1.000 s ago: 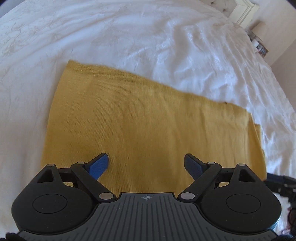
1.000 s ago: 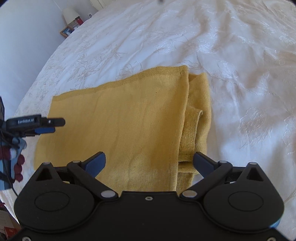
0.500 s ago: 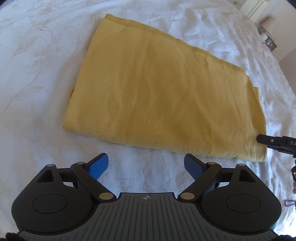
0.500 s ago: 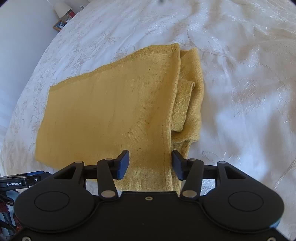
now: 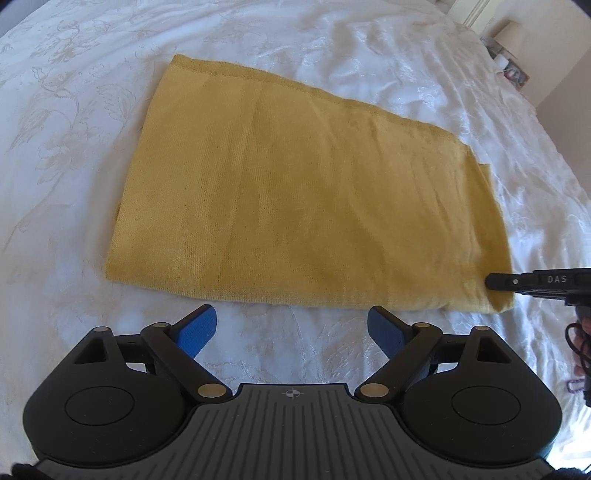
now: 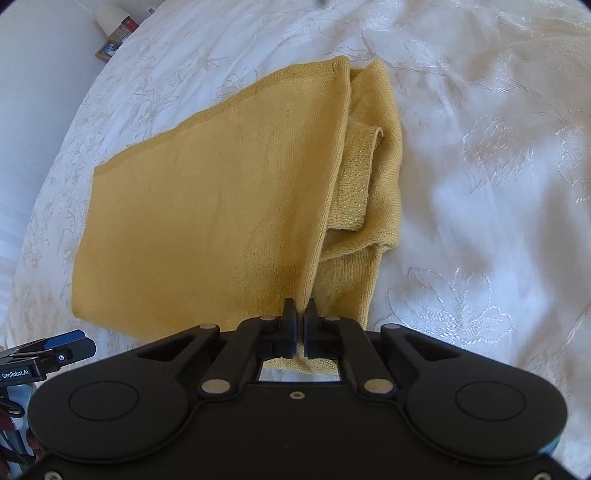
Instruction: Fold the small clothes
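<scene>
Right hand-held gripper (image 6: 300,316) clamped on near right corner of the yellow knit garment (image 5: 306,206); left hand-held gripper (image 5: 291,326) spread wide, empty, just short of its near edge. Garment lies on the white bedspread (image 5: 332,48), already folded once, likely another fold left. Far: bedside clutter (image 6: 114,33), nothing blocking.

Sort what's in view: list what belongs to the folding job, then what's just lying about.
Job:
- yellow knit garment, partly folded on the white bedspread
- right claw, shut on its near corner
- left claw, open, short of the near edge

Lying about:
- framed picture
</scene>
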The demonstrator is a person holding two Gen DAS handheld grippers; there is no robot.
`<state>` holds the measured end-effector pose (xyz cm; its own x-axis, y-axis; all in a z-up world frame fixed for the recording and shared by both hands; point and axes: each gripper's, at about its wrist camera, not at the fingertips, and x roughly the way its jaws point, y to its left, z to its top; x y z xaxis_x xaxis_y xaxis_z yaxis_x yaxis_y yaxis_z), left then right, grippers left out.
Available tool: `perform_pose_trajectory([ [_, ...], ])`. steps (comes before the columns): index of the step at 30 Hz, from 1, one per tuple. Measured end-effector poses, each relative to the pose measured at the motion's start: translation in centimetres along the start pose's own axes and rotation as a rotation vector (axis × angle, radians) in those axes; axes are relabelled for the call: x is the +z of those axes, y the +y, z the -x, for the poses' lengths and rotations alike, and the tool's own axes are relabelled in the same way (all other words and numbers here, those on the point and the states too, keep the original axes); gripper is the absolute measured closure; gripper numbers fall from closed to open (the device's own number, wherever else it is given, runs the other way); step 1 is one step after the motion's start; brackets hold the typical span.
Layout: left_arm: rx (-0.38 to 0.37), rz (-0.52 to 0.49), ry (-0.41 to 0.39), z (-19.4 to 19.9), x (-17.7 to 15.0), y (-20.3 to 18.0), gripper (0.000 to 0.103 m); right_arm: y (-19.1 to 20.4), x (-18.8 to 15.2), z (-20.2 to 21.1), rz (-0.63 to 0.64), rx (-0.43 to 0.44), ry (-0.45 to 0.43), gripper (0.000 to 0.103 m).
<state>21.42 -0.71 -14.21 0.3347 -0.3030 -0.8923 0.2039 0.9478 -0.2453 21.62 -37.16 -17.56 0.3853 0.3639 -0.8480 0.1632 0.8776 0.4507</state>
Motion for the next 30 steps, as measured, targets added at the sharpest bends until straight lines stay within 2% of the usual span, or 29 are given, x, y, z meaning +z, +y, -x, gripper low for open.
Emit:
perform_pose_trajectory([
  [3,-0.003,-0.005,-0.009,0.1,0.2,-0.2,0.014,-1.1,-0.2,1.3,-0.002,-0.068,-0.003,0.095],
  [5,-0.003,-0.009,-0.008,0.0,0.4,-0.3,0.014,-2.1,-0.5,1.2,-0.032,-0.065,0.011,0.095],
  [8,0.012,-0.026,-0.008,-0.3,1.0,-0.6,0.014,-1.5,-0.4,0.7,-0.023,-0.074,0.021,0.095],
  [12,0.043,-0.049,-0.010,-1.6,2.1,-1.1,0.014,-0.1,0.2,0.0,-0.009,-0.093,0.025,0.084],
  [13,0.055,-0.052,0.000,-2.1,2.4,-1.0,0.014,0.1,0.2,-0.1,-0.005,-0.101,0.026,0.073],
  [14,0.062,-0.052,0.012,-2.6,2.5,-1.0,0.014,0.1,0.3,-0.2,-0.008,-0.098,0.027,0.067],
  [16,0.079,-0.054,0.049,-3.9,2.6,-0.8,0.014,0.1,0.1,0.2,-0.021,-0.071,0.019,0.040],
  [17,0.089,-0.059,0.064,-4.5,2.5,-0.6,0.014,0.3,0.1,0.5,-0.025,-0.057,0.011,0.034],
  [18,0.094,-0.067,0.071,-4.9,2.4,-0.6,0.013,0.7,0.2,0.8,-0.020,-0.076,-0.002,0.015],
  [19,0.096,-0.077,0.074,-5.2,2.4,-0.6,0.010,1.1,0.3,1.0,-0.009,-0.121,-0.018,0.002],
  [21,0.097,-0.092,0.079,-5.6,2.2,-0.8,0.007,1.8,0.8,1.4,0.010,-0.205,-0.037,0.001],
  [22,0.096,-0.095,0.082,-5.7,2.2,-0.9,0.003,1.8,1.1,1.5,0.007,-0.213,-0.042,0.001],
  [26,0.114,-0.102,0.094,-6.3,2.2,-1.2,0.000,0.7,2.8,1.1,-0.078,-0.182,-0.025,0.001],
  [30,0.141,-0.077,0.079,-6.6,2.1,-1.4,0.000,-0.7,4.4,-1.3,-0.160,-0.164,0.018,0.001],
])
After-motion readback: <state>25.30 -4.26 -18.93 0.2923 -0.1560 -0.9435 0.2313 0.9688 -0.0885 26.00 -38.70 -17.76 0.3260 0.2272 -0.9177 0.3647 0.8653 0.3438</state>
